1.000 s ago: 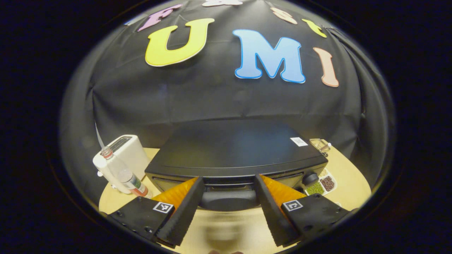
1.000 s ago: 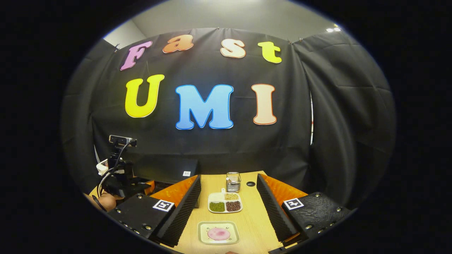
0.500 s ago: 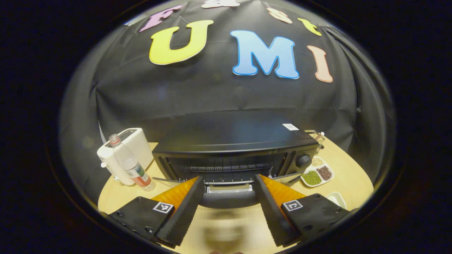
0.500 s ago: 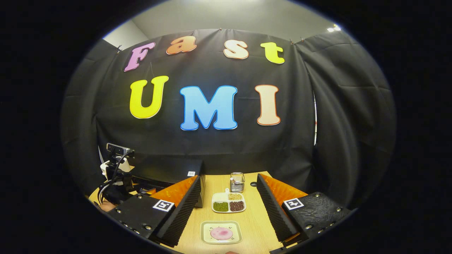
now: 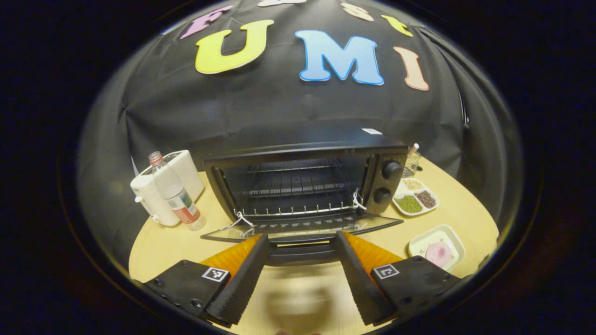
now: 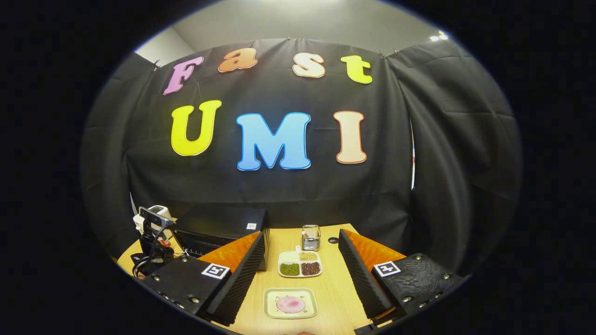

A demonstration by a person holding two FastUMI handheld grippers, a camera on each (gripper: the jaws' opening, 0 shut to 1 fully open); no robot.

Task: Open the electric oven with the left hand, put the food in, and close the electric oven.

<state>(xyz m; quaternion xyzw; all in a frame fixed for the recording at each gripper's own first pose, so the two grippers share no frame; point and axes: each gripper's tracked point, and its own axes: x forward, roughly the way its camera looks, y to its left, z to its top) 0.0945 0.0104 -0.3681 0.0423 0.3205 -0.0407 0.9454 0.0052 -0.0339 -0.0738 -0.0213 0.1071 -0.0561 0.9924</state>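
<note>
Even overhead light, strong fisheye bending at the edges, a blurred patch on the counter (image 5: 298,298) between the left claw's (image 5: 298,274) fingers.

Oven (image 5: 302,153): black body, black knobs, silver wire rack. Toaster (image 5: 179,174): cream. Bottle (image 5: 174,193): clear, red cap, red-and-green label. Table (image 5: 465,214): light wood grain. Square plate (image 6: 290,303): pale, holding pink food. Divided dish (image 6: 300,264): white; green, brown, tan contents.

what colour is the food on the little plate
Pink, a round slice on a pale plate; clearest in the right gripper view.
</note>
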